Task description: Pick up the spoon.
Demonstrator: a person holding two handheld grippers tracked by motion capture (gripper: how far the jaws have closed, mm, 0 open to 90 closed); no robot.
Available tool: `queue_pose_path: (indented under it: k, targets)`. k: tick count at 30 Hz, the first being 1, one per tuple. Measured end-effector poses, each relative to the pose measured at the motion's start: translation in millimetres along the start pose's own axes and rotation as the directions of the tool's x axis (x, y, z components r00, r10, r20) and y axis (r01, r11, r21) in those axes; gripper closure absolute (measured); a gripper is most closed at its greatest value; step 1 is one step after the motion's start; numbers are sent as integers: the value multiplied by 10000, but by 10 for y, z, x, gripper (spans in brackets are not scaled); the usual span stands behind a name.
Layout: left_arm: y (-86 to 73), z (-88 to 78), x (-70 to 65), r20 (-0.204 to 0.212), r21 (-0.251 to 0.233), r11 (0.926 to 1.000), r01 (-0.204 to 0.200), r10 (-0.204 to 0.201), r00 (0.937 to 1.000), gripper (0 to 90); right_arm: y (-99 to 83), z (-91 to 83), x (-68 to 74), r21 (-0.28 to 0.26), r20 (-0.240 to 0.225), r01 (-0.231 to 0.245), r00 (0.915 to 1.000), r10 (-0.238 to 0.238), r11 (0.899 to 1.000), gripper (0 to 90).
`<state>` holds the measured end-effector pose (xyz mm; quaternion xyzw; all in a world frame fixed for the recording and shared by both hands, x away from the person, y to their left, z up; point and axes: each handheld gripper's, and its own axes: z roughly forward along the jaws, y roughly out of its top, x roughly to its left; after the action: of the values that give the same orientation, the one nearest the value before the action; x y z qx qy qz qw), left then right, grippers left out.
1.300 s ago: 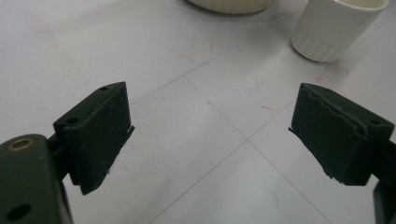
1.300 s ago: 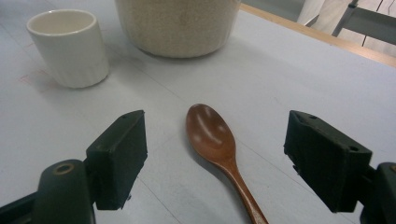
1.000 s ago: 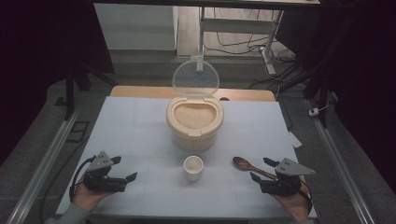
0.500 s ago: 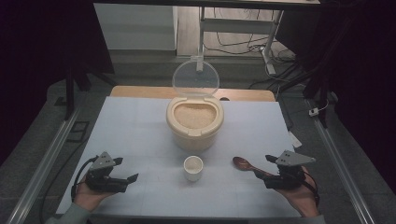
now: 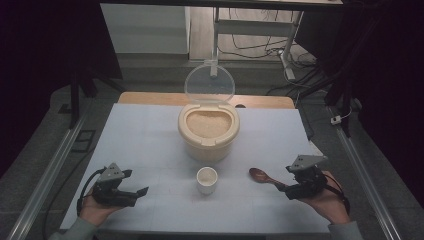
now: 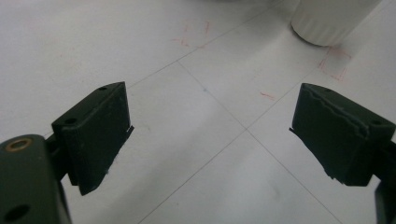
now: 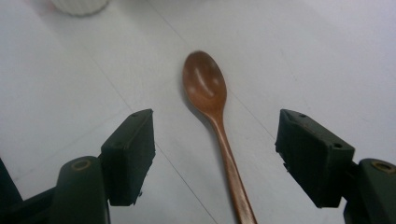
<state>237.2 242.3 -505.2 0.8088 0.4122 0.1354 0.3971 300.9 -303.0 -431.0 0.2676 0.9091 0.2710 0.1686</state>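
The spoon (image 7: 215, 119), lying near the surface's (image 5: 150, 135) front right corner, is straddled by the released right claw (image 7: 215, 140), a grasp judged next once lowered and closed; the left claw (image 6: 210, 135) is held released.

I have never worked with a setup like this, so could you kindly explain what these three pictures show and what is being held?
No machine here: a person holds a hand-operated grasping tool in each hand. The high view looks down on the table; the left tool and right tool sit near its front edge. The other two pictures come from cameras riding on each tool, looking along its black jaws. On the table stand an open container of rice and a small white cup. A wooden spoon lies between the right tool's open jaws, not yet gripped. The left tool is open and holds nothing.
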Motion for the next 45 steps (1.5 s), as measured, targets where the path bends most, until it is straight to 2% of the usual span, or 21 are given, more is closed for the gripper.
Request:
queue_pose_path:
  k: [4,6,7,8,10,13,15,16,21,28,29,34,41,45]
  targets:
    - [-12,20,5,44,102,9999,4,-5,10000,115,48,28,-59,476,-109,85,9999,-79,9988,294]
    - [-15,33,1,73,164,9999,-18,17,10000,115,74,81,-117,1019,-218,160,9997,-139,9947,298]
    - [-15,33,1,73,164,9999,-18,17,10000,115,74,81,-117,1019,-218,160,9997,-139,9947,298]
    - [-16,35,-2,79,182,9998,-25,23,10000,115,81,124,-156,1447,-243,329,9993,-297,9889,303]
    - [-18,37,-7,79,209,9998,-46,45,10000,115,76,167,-185,1834,-346,341,9990,-282,9824,313]
    - [-20,35,-6,76,212,9998,-52,50,10000,115,41,220,-225,2341,-576,338,9981,-208,9716,329]
    - [-21,36,-5,76,209,9998,-40,39,10000,115,26,237,-235,2452,-581,310,9982,-173,9690,334]
    - [-22,38,-2,77,212,9998,-30,28,10000,115,-4,263,-255,2654,-625,280,9980,-118,9637,346]
    - [-31,49,8,91,290,9996,-34,32,10000,115,-73,369,-297,2939,-745,167,9972,54,9557,386]
    - [-39,62,19,95,352,9994,2,-5,10000,114,-110,498,-333,3181,-942,268,9956,34,9477,449]
    - [-40,65,18,91,357,9994,8,-11,10000,114,-109,531,-328,3224,-1014,384,9948,-58,9458,485]
    - [-39,65,17,84,374,9993,-14,11,10000,114,-94,590,-319,3387,-1218,632,9923,-228,9388,553]
    - [-45,70,18,83,415,9991,-49,46,10000,114,-63,713,-278,3765,-1617,1250,9845,-677,9179,678]
    - [-47,70,21,70,442,9990,-52,49,10000,114,-36,733,-277,3910,-1945,1428,9784,-700,9092,751]
